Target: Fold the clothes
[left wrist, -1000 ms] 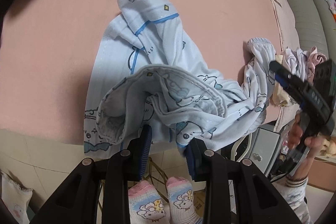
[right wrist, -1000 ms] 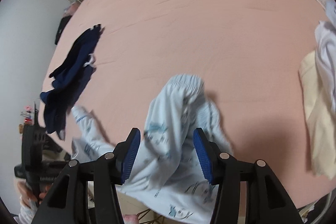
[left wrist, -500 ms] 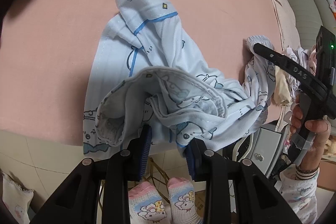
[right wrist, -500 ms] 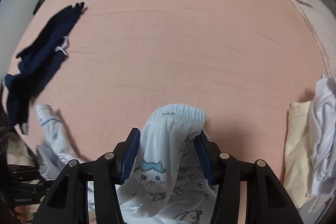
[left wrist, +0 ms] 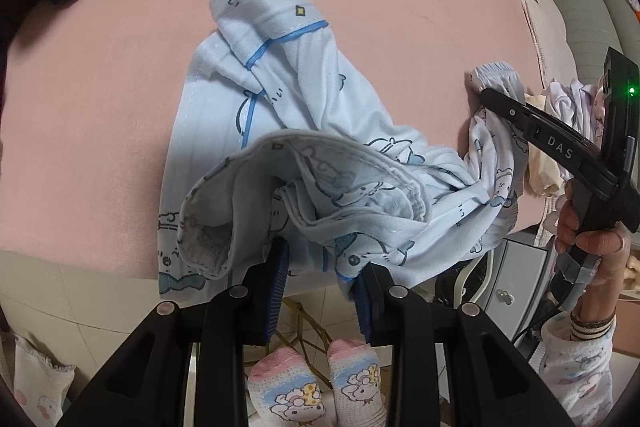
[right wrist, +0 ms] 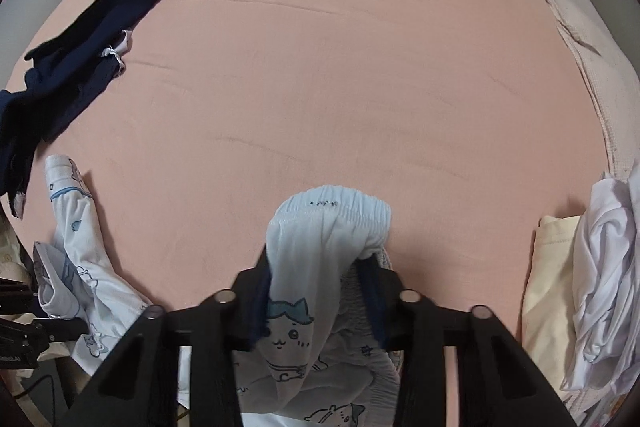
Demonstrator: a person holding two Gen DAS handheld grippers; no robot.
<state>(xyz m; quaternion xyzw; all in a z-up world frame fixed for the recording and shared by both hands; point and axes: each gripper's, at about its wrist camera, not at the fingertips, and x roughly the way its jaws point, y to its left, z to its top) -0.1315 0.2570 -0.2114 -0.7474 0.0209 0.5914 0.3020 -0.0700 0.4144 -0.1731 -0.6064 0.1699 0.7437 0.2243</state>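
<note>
Pale blue cartoon-print pyjama trousers [left wrist: 320, 131] lie crumpled at the near edge of a pink bed sheet [right wrist: 340, 87], part of the cloth hanging over that edge. The far and middle sheet is bare and gives wide room; a navy garment [right wrist: 80, 39] lies at the far left, and a cream folded cloth [right wrist: 548, 287] with a white crumpled garment [right wrist: 604, 267] lies at the right edge.

Left gripper [left wrist: 322, 279]: points steeply down over the near edge, jaws narrowly parted, blue pads pinching a bunched fold of the trousers. Below it, the person's feet in patterned socks [left wrist: 316, 395] stand on the floor.

Right gripper [right wrist: 320, 297]: points almost straight down, jaws closing, with the elastic waistband [right wrist: 332, 211] and the cloth below it between the pads; whether the pads already press cannot be told for certain, though the cloth fills the gap. In the left wrist view, the person's right hand [left wrist: 588, 231] grips the tool's handle at the right, near the bed's corner.
</note>
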